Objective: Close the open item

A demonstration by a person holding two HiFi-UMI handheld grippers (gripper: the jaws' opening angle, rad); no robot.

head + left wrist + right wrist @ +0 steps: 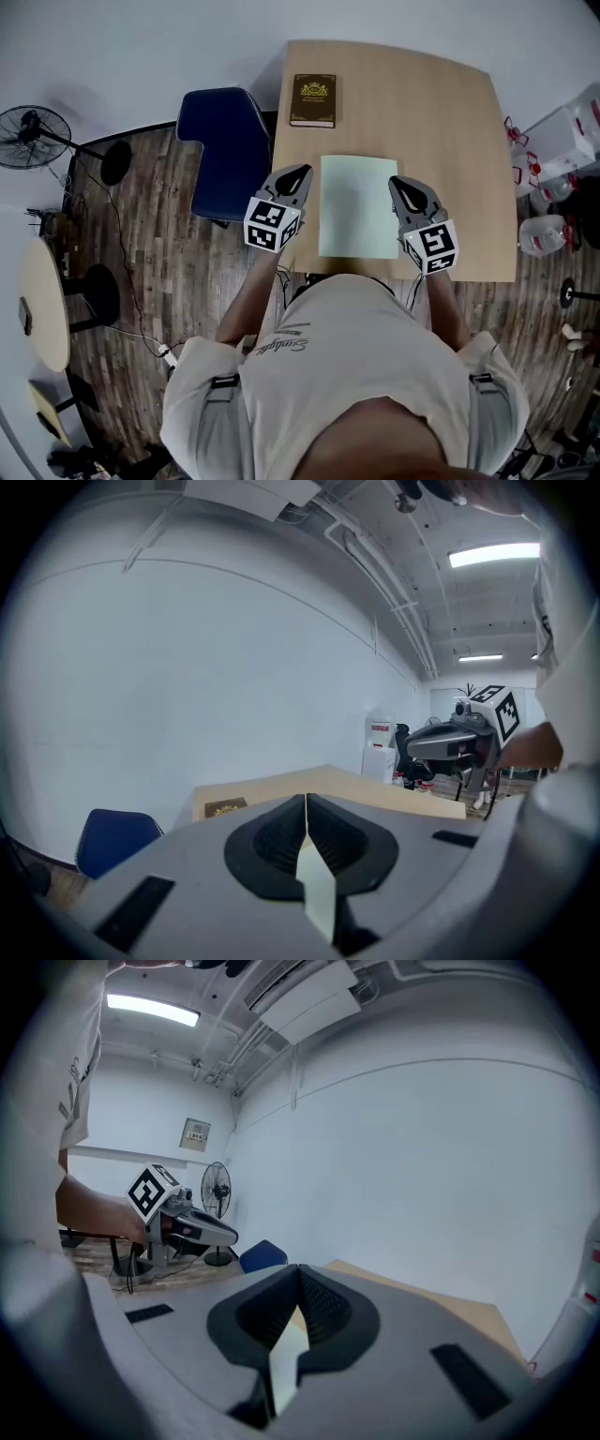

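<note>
A pale green flat item (357, 206) lies on the wooden table (450, 141) near its front edge; its cover is down flat. A brown book (313, 100) lies shut at the table's far left. My left gripper (301, 172) hovers just left of the green item, jaws together on nothing. My right gripper (397, 182) hangs just right of it, also shut and empty. In the left gripper view the jaws (306, 801) meet at the tip, with a sliver of pale green showing through the gap beneath. The right gripper view shows the same at its jaws (297, 1271).
A blue chair (225, 150) stands against the table's left side. Water bottles (562, 150) crowd the floor at the right. A floor fan (33, 127) and a round side table (42, 300) stand far left, with cables on the wood floor.
</note>
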